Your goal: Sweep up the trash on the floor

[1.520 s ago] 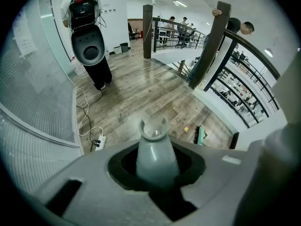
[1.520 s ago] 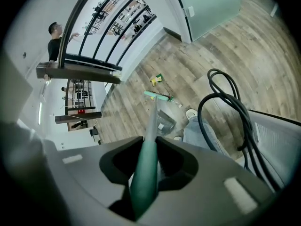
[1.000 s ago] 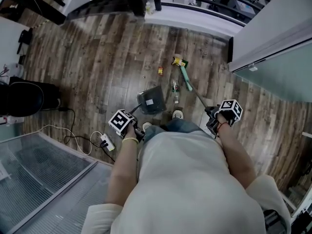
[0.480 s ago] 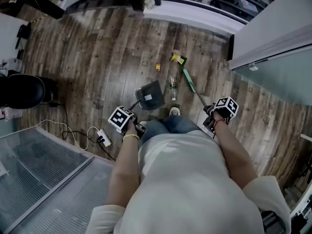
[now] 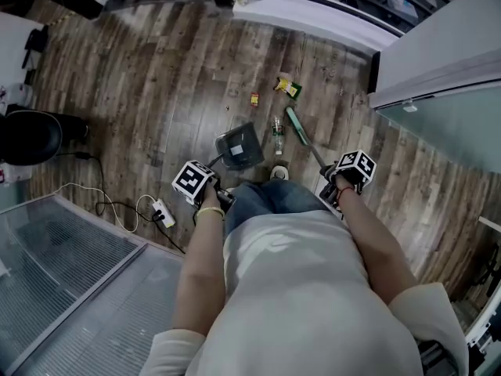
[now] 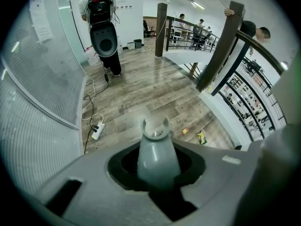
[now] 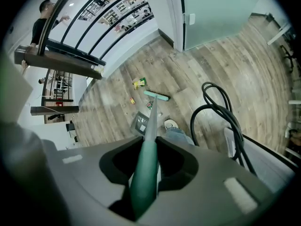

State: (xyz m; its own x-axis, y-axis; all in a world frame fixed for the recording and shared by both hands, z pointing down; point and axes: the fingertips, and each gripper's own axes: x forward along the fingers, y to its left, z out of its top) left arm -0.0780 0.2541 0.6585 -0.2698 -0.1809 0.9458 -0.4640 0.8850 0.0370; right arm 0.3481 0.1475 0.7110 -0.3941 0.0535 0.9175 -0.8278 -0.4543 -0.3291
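Fingers (image 6: 89,173) of the left gripper (image 6: 157,166) are closed tight on the grey dustpan handle (image 6: 155,149). Left gripper view: a small red-and-yellow scrap (image 6: 185,131) and a yellow-green wrapper (image 6: 202,137) lie on the wood floor (image 6: 141,88) beyond, and a power strip (image 6: 98,131) lies to the left. Right gripper view: the right gripper (image 7: 146,173) clamps the green broom handle (image 7: 143,182). The broom head (image 7: 156,96) sits just short of the wrapper, with a plastic bottle (image 7: 149,104) and the dustpan (image 7: 141,123) nearer. Head view: the broom head (image 5: 295,124) lies beside the bottle (image 5: 277,135). The wrapper (image 5: 287,87) and scrap (image 5: 254,98) lie beyond, clear of the dustpan (image 5: 239,149), which is just left of the bottle.
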